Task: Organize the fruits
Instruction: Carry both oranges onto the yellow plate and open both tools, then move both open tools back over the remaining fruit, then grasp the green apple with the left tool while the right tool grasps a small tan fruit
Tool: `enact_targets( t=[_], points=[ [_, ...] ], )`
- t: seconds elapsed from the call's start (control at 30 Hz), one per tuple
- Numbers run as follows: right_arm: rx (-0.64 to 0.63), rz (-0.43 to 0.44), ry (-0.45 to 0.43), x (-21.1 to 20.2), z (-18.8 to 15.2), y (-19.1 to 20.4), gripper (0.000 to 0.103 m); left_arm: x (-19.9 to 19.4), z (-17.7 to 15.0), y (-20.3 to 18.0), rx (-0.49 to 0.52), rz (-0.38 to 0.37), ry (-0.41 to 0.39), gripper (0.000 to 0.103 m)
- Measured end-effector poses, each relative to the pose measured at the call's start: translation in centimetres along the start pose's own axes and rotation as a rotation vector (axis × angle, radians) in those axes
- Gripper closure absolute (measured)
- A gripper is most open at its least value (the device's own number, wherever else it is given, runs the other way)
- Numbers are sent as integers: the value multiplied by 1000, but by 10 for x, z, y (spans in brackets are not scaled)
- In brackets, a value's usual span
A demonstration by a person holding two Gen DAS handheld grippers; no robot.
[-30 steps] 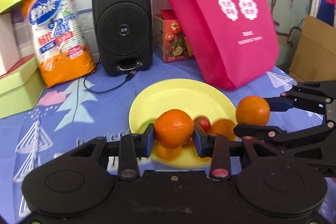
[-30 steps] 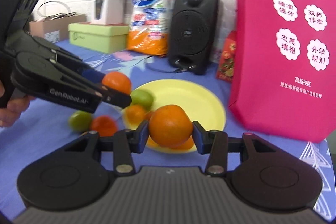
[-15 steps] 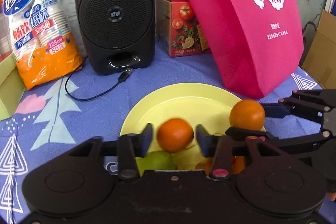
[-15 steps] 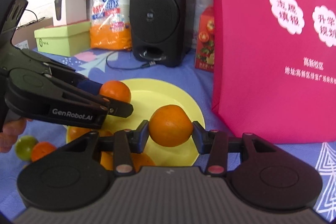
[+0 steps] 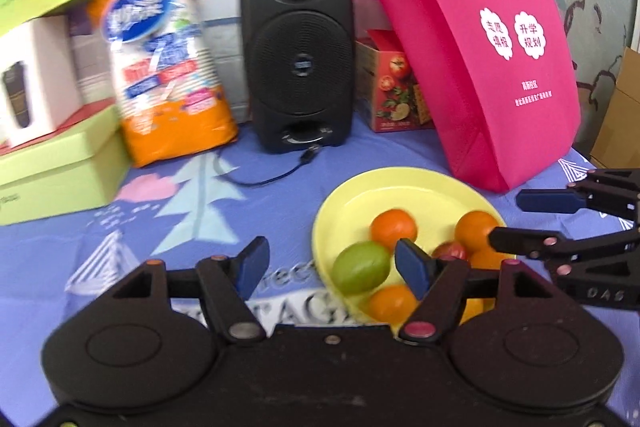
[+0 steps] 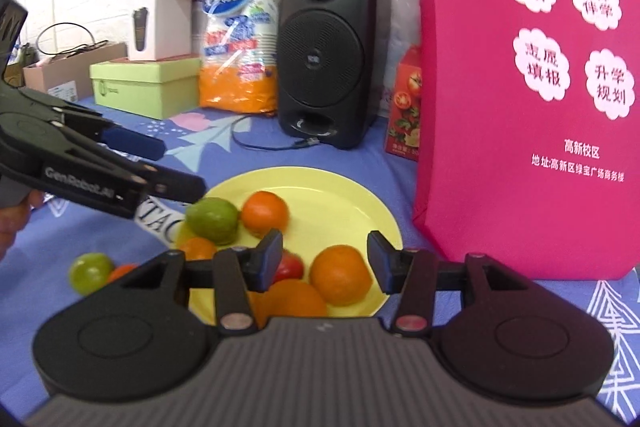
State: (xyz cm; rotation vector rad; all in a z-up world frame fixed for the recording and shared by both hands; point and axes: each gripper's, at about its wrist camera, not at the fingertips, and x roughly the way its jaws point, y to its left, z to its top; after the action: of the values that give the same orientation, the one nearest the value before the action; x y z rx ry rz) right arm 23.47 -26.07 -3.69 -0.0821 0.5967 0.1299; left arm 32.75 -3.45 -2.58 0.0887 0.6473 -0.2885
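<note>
A yellow plate (image 5: 404, 183) (image 6: 320, 183) holds several fruits: oranges (image 5: 393, 224) (image 6: 340, 281), a green lime (image 5: 361, 273) (image 6: 213, 220) and a red tomato (image 6: 289, 266). My left gripper (image 5: 332, 267) is open and empty, just left of the plate's near edge. My right gripper (image 6: 324, 259) is open and empty above the plate's near side; it also shows in the left wrist view (image 5: 516, 219). A second green fruit (image 6: 90, 273) and an orange one (image 6: 122, 270) lie on the cloth left of the plate.
A black speaker (image 5: 298, 55) with a cable, an orange paper-cup pack (image 5: 168, 63), green boxes (image 5: 52, 163), a tomato carton (image 5: 394, 91) and a large pink bag (image 5: 480, 43) stand behind the plate on the blue cloth (image 5: 180, 219).
Both grippers opened and let go of their oranges, which now lie on the plate. Both grippers pulled back; the left one shifted left.
</note>
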Motion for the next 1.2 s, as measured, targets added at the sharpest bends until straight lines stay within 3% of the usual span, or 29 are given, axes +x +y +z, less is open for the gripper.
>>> enact_targets(
  t=[0.33, 0.57, 0.9, 1.2],
  points=[
    [-46, 82, 37, -39, -33, 53, 57, -59, -47, 22, -57, 45, 7, 33],
    [-86, 181, 91, -53, -61, 98, 57, -74, -87, 23, -74, 30, 55, 33],
    [-113, 168, 132, -45, -73, 119, 50, -52, -114, 15, -55, 41, 114, 33],
    [-103, 174, 135, -27, -67, 119, 49, -27, -100, 14, -38, 33, 106, 32]
  ],
)
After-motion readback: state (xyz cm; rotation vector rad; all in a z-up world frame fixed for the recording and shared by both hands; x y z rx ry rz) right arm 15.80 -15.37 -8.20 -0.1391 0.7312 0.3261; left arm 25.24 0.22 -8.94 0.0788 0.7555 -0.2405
